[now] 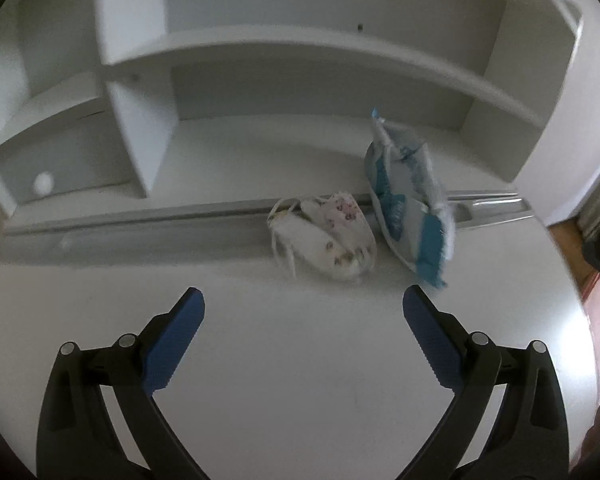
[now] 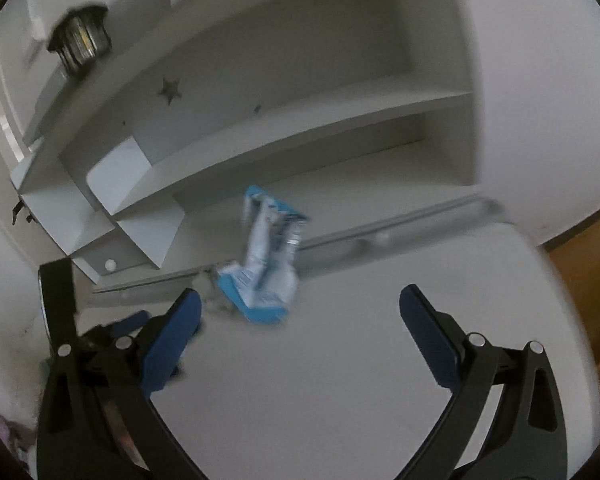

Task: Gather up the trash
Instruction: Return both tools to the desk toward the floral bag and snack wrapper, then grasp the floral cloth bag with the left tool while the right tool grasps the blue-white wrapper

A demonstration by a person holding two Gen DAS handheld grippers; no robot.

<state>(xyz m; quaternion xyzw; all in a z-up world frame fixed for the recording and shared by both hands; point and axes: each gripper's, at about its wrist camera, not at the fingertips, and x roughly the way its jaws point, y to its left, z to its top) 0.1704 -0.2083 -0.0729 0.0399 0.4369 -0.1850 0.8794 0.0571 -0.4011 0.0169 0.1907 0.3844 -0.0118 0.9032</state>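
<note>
Jaws wide, both grippers above desk

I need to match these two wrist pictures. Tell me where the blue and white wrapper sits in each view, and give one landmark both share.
Left wrist view: the blue and white wrapper stands right of centre, beside a crumpled floral wrapper, ahead of the open left hand-held gripper.
Right wrist view: the wrapper sits just left of centre, ahead of the open right hand-held gripper.
Shared landmark: the grey rail running behind it across the desk.
</note>
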